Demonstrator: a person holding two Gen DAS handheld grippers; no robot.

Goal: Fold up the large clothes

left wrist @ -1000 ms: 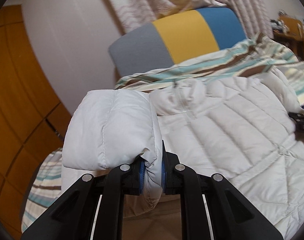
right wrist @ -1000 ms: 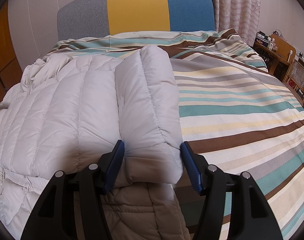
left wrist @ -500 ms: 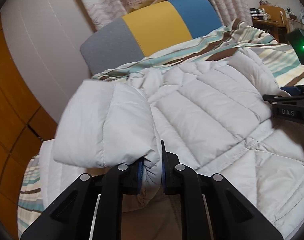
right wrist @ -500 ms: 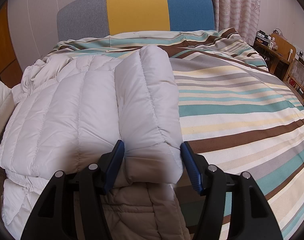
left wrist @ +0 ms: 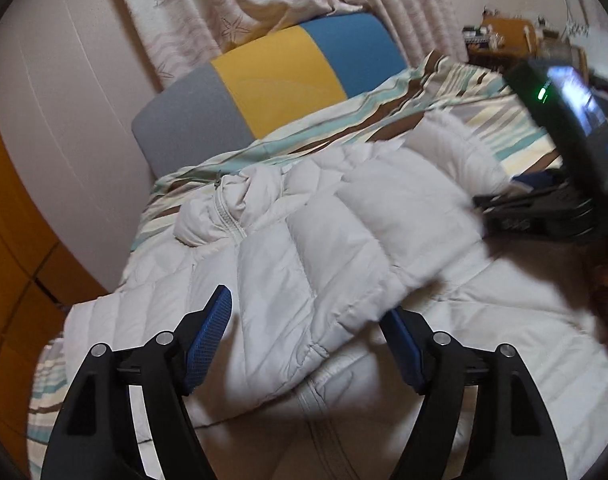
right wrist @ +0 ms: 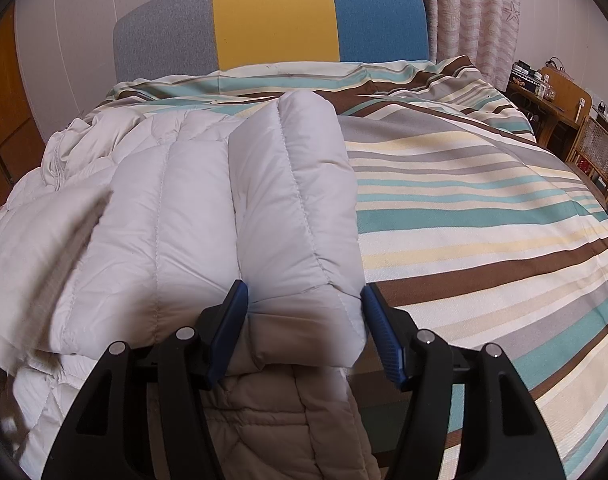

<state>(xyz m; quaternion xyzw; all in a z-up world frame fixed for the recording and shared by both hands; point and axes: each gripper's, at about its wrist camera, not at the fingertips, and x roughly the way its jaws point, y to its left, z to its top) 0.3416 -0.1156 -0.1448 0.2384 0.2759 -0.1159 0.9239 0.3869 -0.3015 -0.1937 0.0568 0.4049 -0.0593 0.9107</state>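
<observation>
Letting its jaws open over the left sleeve (left wrist: 304, 292), the left gripper (left wrist: 307, 344) released it onto the white puffer jacket (left wrist: 383, 216) on the bed (right wrist: 483, 200), while the right gripper (right wrist: 304, 320) stood spread around the right sleeve (right wrist: 296, 208); both should withdraw gently, I judged.

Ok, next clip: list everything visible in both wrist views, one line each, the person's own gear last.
Puffer jacket: one, white, spread on the bed, sleeves folded over its body.
Bedcover: one, teal, brown and cream stripes, under the jacket.
Headboard: one, grey, yellow, blue panels, far end.
Curtains: pale patterned, behind headboard.
Wooden desk: one, brown, cluttered, far right.
Left tongs: black with blue pads, opening, sleeve between, unpinched.
Right tongs: same colours, straddling the other sleeve's cuff.
</observation>
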